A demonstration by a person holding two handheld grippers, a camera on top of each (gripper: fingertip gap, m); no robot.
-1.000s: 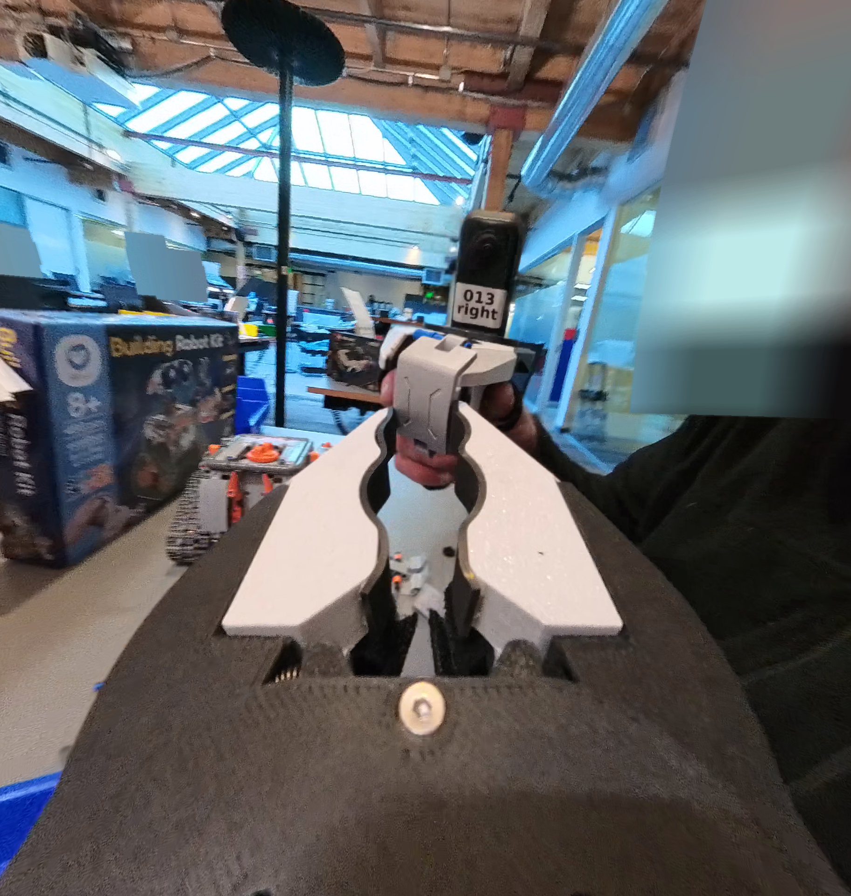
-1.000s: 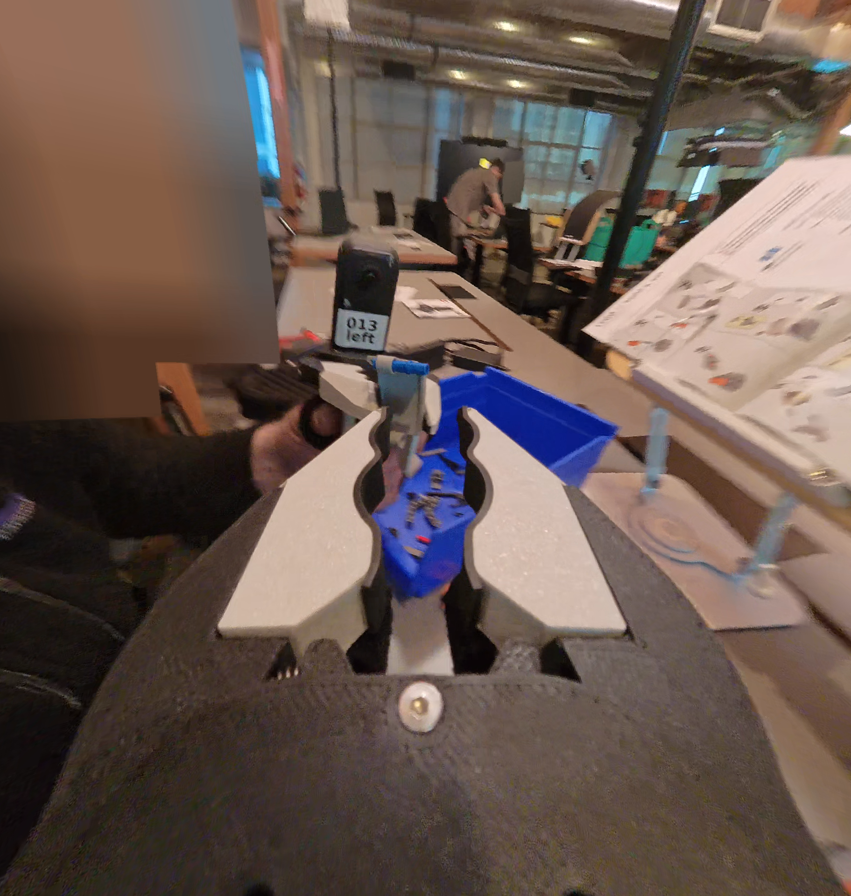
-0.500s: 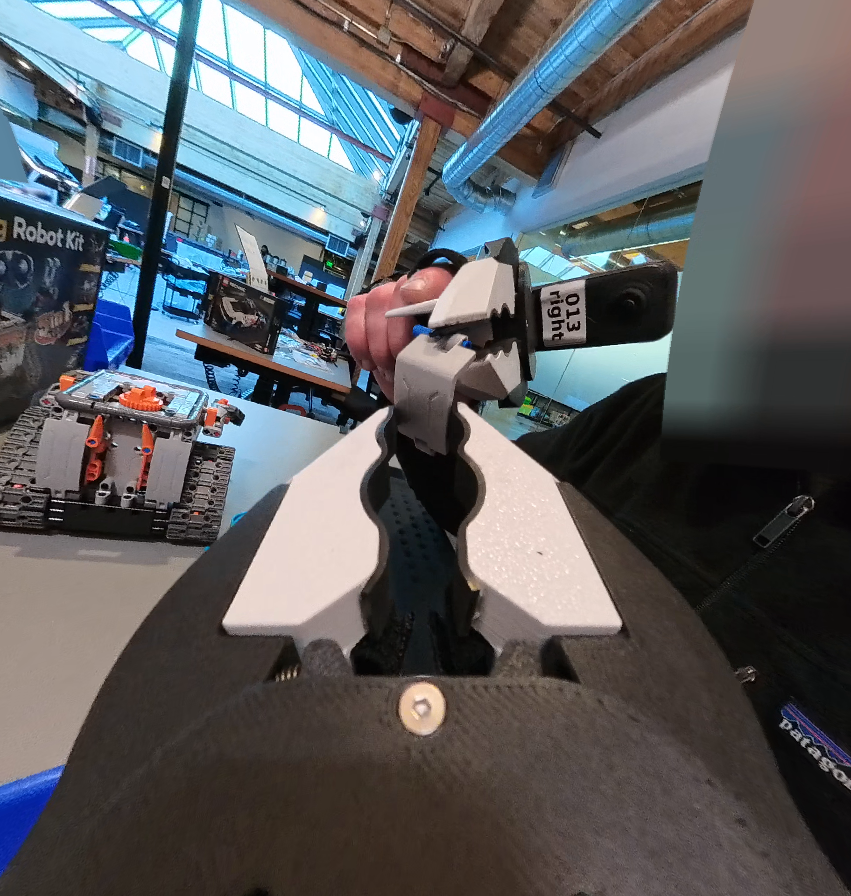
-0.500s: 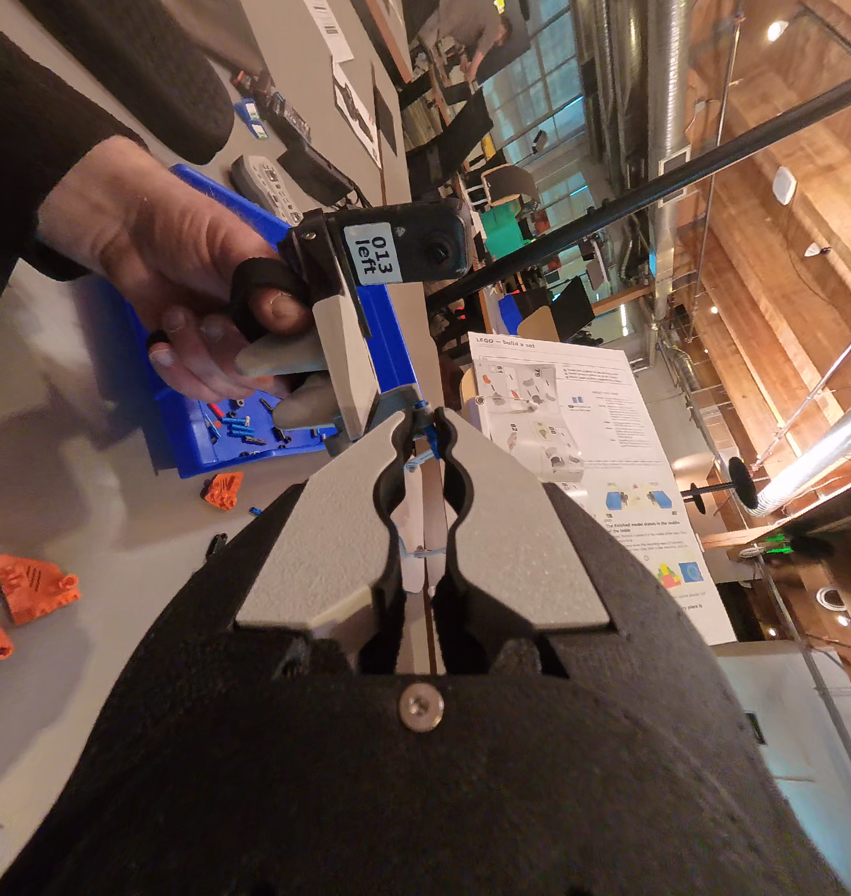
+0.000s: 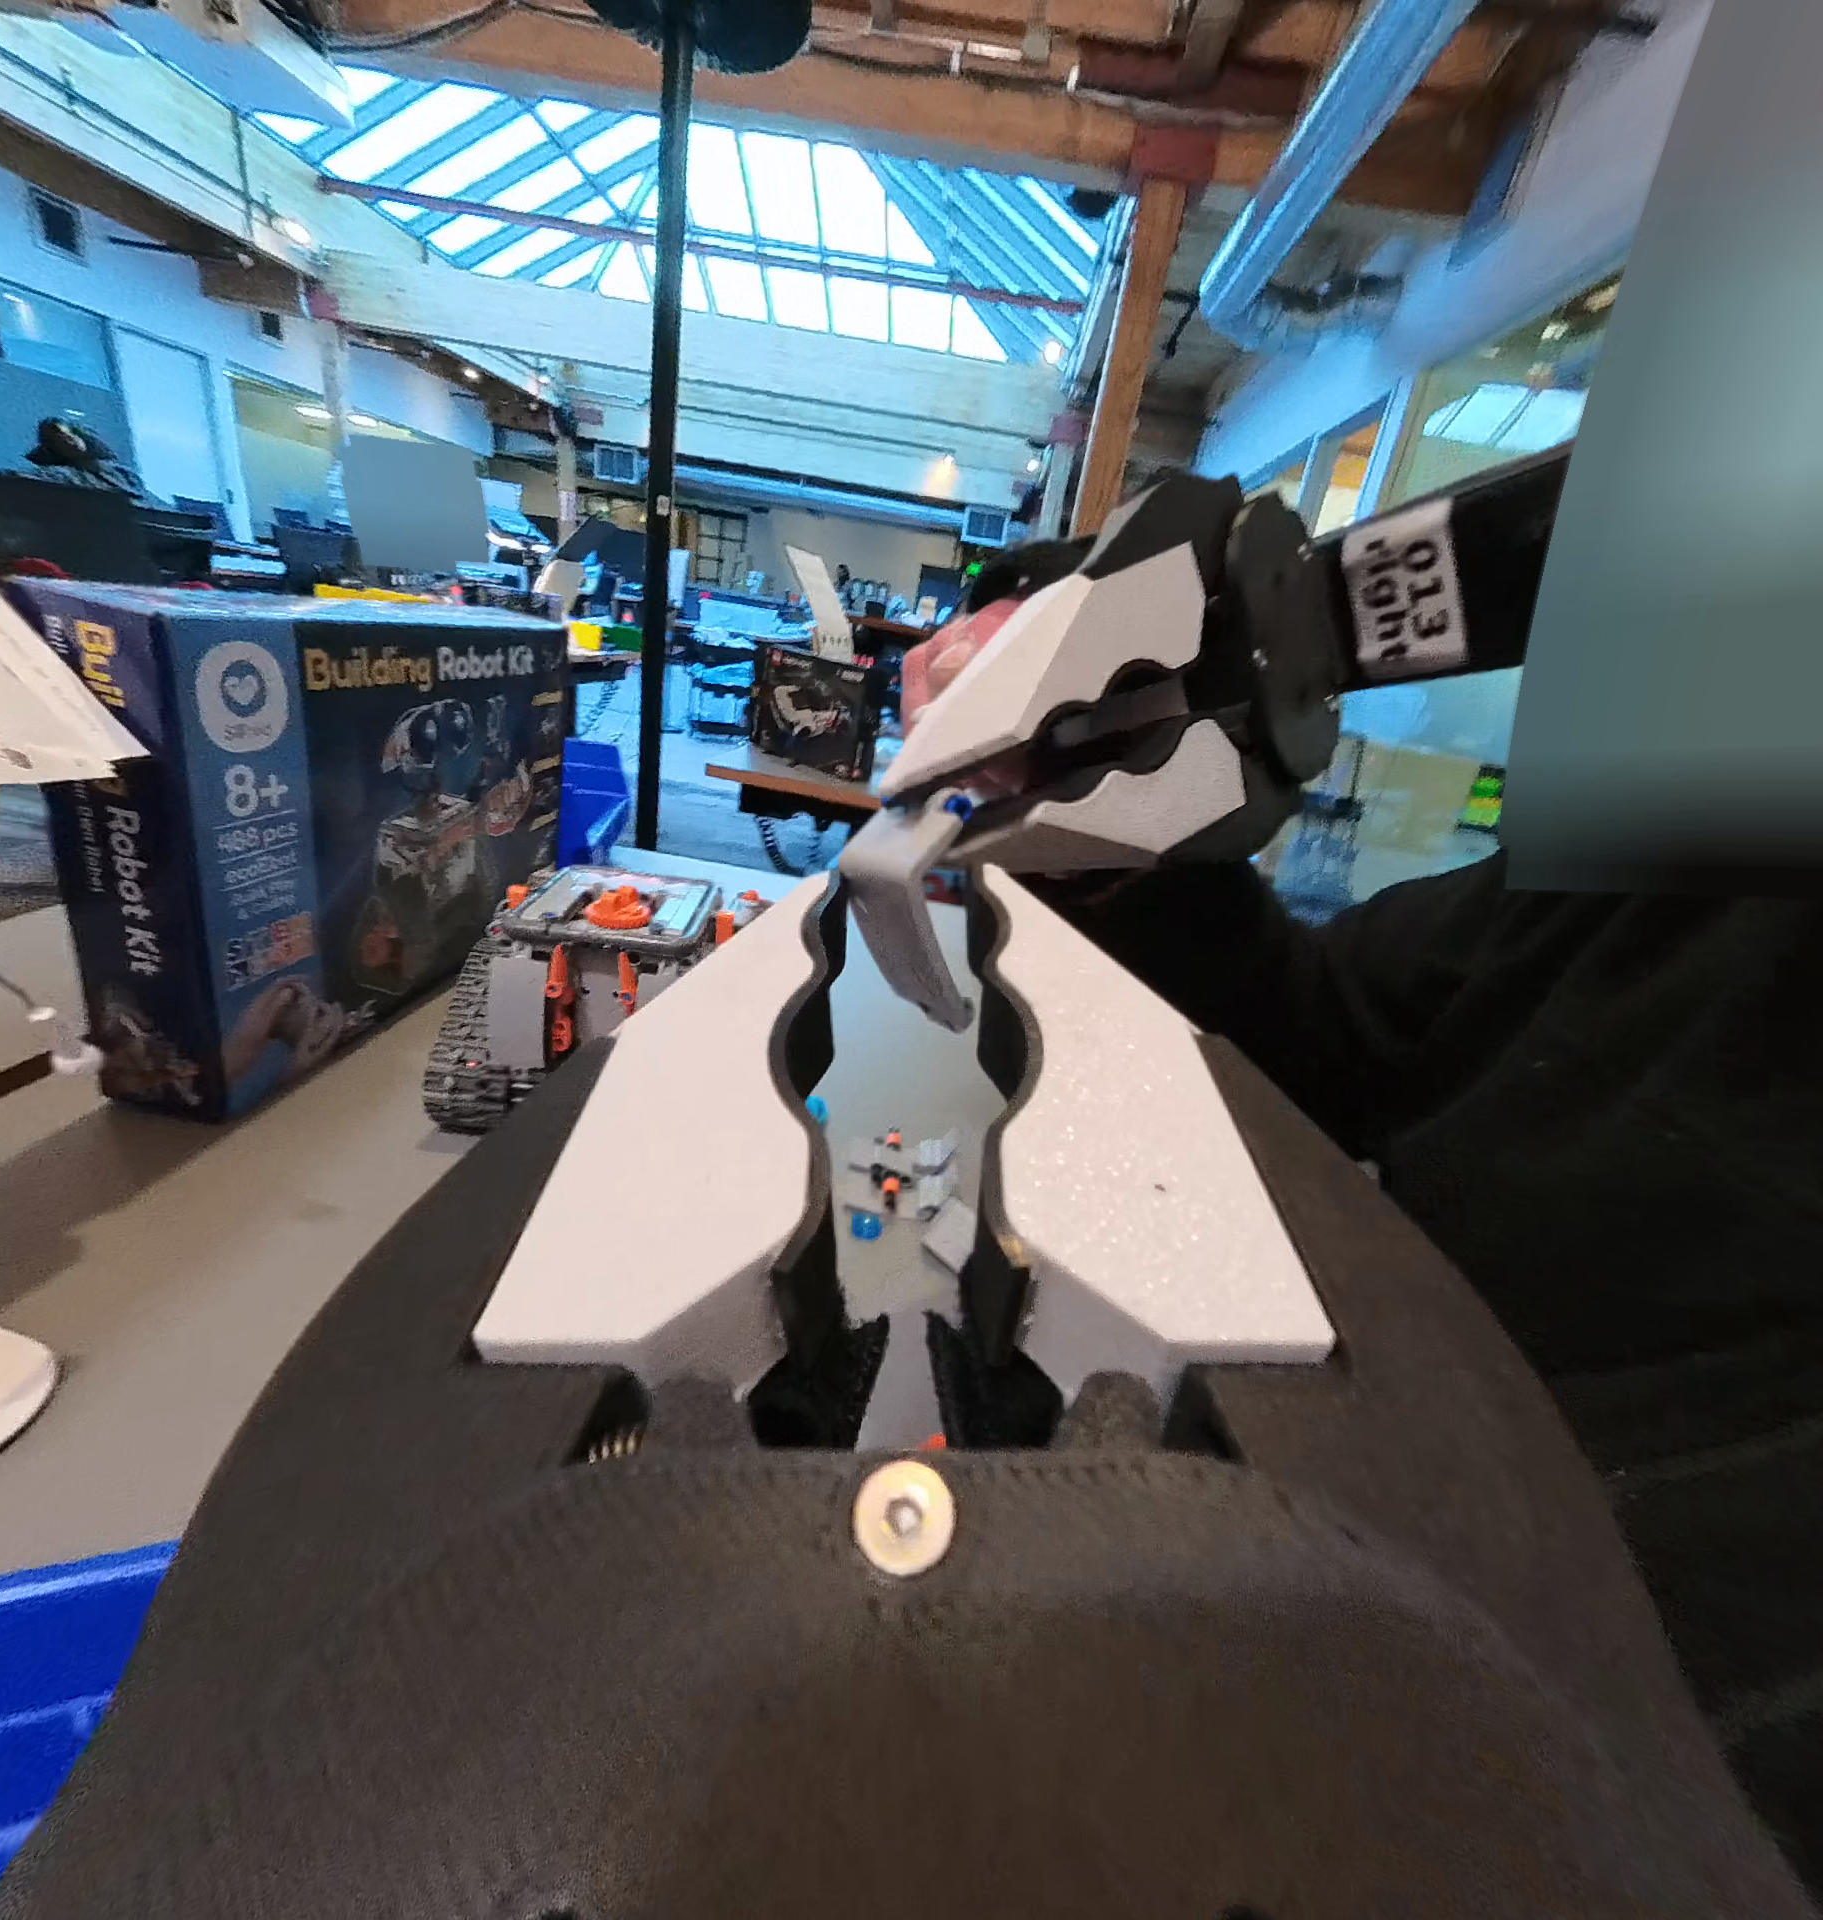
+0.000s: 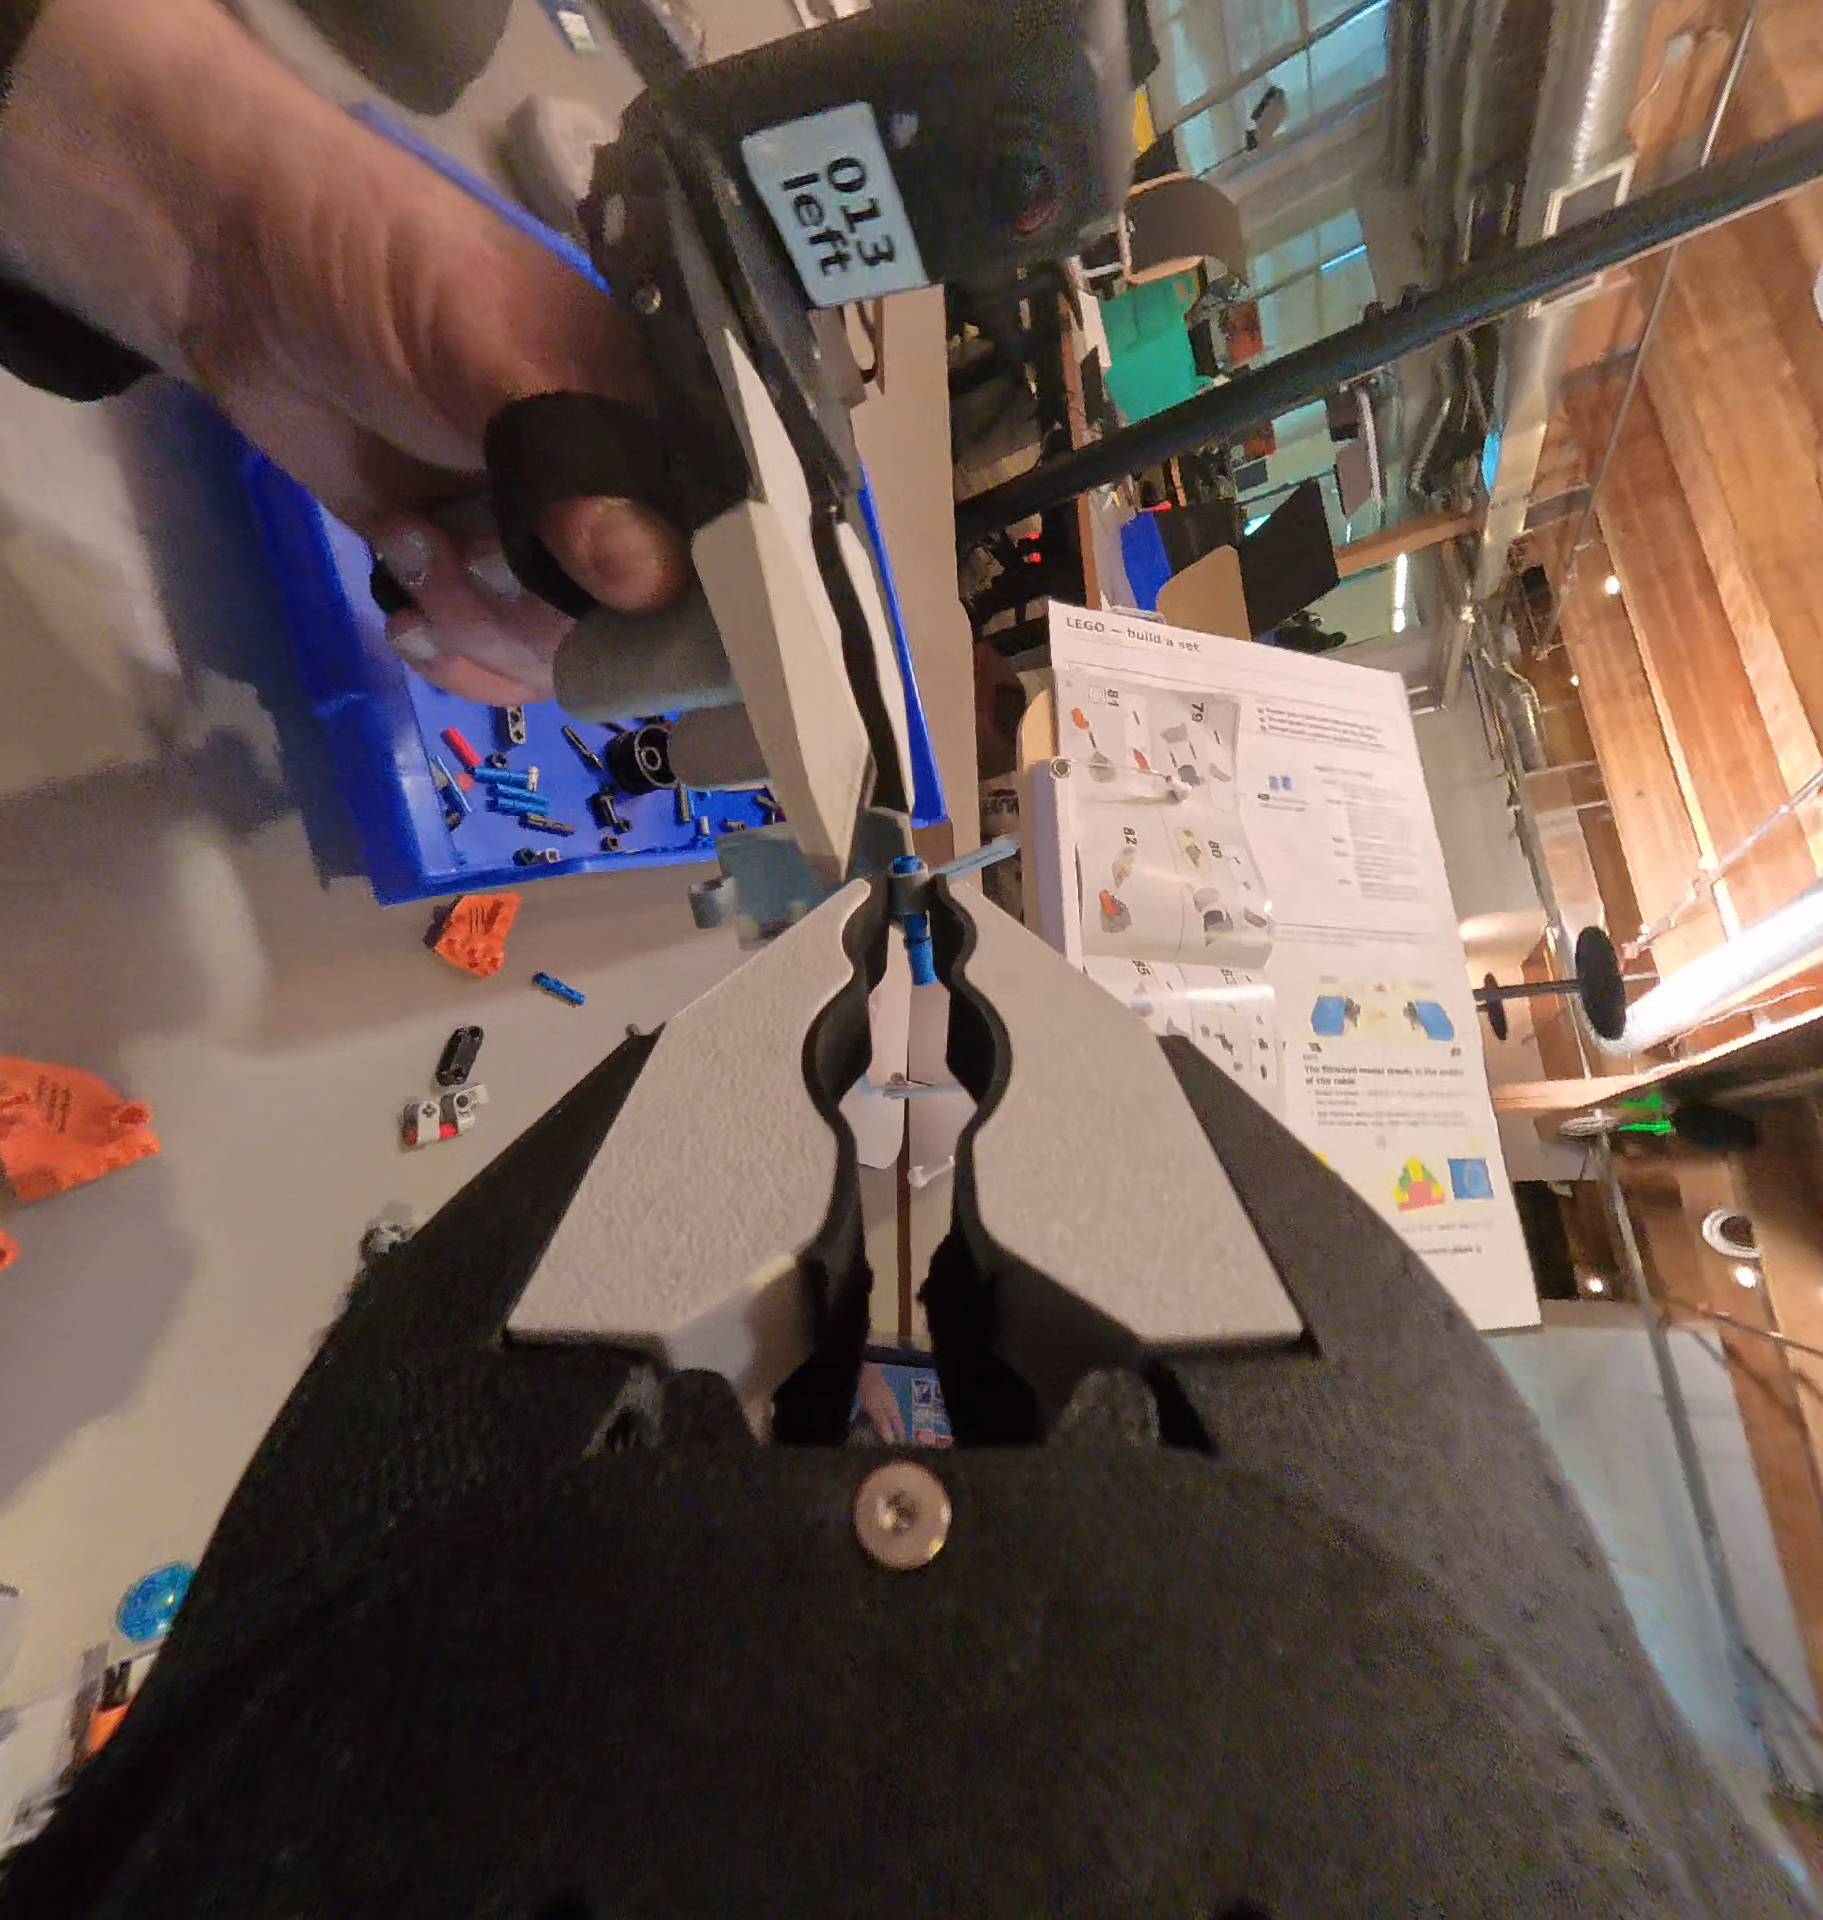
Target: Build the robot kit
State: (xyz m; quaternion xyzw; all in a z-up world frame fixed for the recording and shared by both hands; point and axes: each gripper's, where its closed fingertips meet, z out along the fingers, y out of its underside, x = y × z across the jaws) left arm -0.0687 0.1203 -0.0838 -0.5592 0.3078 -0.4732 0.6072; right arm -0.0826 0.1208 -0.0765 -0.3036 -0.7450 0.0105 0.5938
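Note:
My left gripper [image 5: 905, 904] is shut on a grey panel piece [image 5: 902, 925], held up above the table. My right gripper [image 6: 912, 894] is shut on a small blue pin [image 6: 917, 940]. The pin's tip meets the upper end of the grey piece [image 6: 772, 883]. In the left wrist view the right gripper [image 5: 912, 800] comes in from the upper right, rolled on its side, with the blue pin [image 5: 951, 802] at its tips against the piece. In the right wrist view the left gripper [image 6: 865, 821] comes in from above, with a hand [image 6: 367, 312] on it.
A tracked model vehicle [image 5: 585, 977] and a blue kit box [image 5: 304, 831] stand on the grey table at the left. A blue bin [image 6: 387, 727] holds several small pins. Orange pieces [image 6: 50, 1127] and small parts [image 5: 902, 1174] lie loose. An instruction sheet [image 6: 1250, 883] stands behind. Less than 4 cm separates the two grippers' tips. From either gripper's tips it is about 25 cm to the tracked model vehicle [image 5: 585, 977].
The right gripper has rolled onto its side and closed in, bringing the blue pin against the grey piece's end. The left gripper has swung back to face the box and the vehicle.

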